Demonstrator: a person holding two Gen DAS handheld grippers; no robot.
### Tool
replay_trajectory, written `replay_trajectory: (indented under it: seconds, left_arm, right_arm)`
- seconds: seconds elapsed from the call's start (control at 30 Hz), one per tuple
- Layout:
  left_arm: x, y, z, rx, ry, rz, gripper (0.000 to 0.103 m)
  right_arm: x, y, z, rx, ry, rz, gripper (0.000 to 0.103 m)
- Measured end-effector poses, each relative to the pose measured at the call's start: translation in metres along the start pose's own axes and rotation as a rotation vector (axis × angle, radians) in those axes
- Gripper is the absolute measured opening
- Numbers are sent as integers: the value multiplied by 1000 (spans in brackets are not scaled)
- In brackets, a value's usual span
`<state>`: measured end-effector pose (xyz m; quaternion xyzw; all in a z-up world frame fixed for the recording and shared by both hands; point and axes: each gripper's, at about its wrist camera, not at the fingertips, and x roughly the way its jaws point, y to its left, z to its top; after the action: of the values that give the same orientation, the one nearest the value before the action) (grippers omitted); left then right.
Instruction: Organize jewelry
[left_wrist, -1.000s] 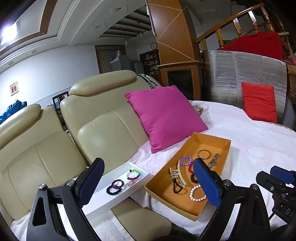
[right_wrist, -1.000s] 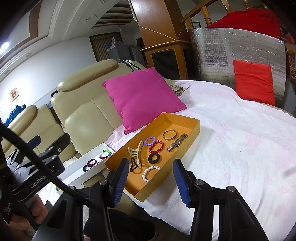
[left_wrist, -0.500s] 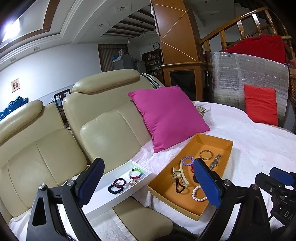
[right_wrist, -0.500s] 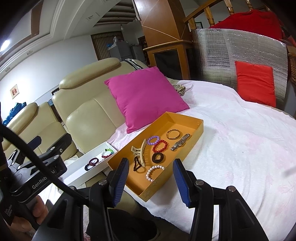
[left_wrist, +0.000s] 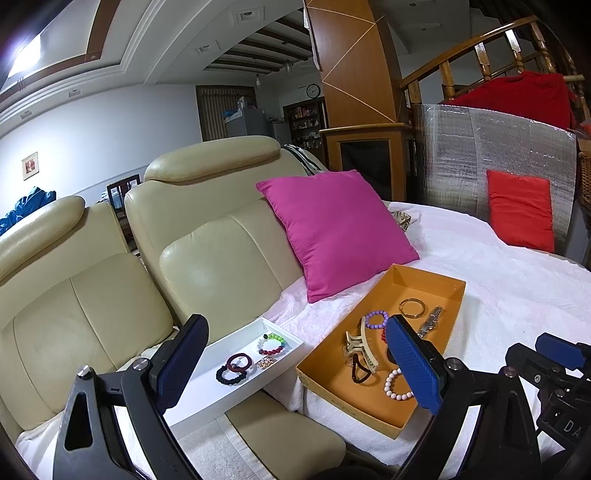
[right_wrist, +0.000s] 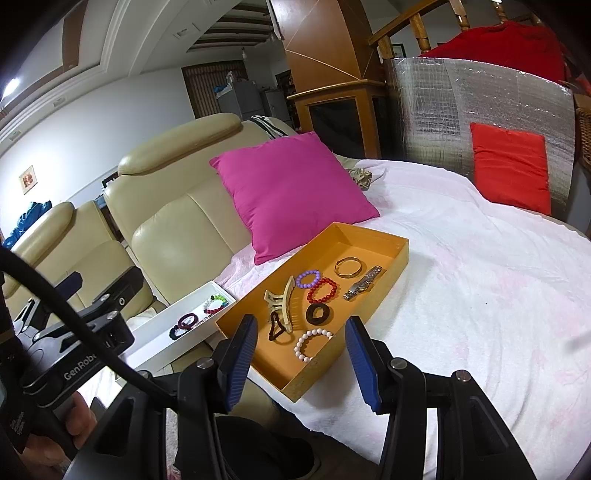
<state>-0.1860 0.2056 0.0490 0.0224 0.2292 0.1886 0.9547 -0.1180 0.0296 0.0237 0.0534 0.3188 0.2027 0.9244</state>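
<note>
An orange tray (left_wrist: 448, 291) (right_wrist: 391, 258) lies on the white cloth, holding a beige hair claw (right_wrist: 282, 301), purple (right_wrist: 308, 278), red (right_wrist: 322, 290) and white bead bracelets (right_wrist: 310, 345), a gold bangle (right_wrist: 348, 266), a watch (right_wrist: 364, 283) and dark hair ties. A white tray (left_wrist: 207, 391) (right_wrist: 166, 325) to its left holds a multicolour bracelet (left_wrist: 272, 344), a black bracelet and a maroon tie. My left gripper (left_wrist: 295, 363) is open and empty, above and in front of both trays. My right gripper (right_wrist: 301, 363) is open and empty before the orange tray.
A pink cushion (left_wrist: 332, 229) leans on the cream sofa back (left_wrist: 207, 236) behind the trays. A red cushion (right_wrist: 511, 166) stands against a silver panel at the far right. White cloth (right_wrist: 480, 277) spreads to the right of the orange tray.
Both grippers have drifted slightly, so the trays sit a little farther right in the views. Both stay open; nothing was picked up.
</note>
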Motion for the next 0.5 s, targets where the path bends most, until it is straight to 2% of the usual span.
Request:
replay_trajectory:
  seconds: [0.5]
  left_arm:
    - [0, 7, -1, -12, -1, -9, 97]
  right_arm:
    - [1, 8, 1, -7, -4, -5, 53]
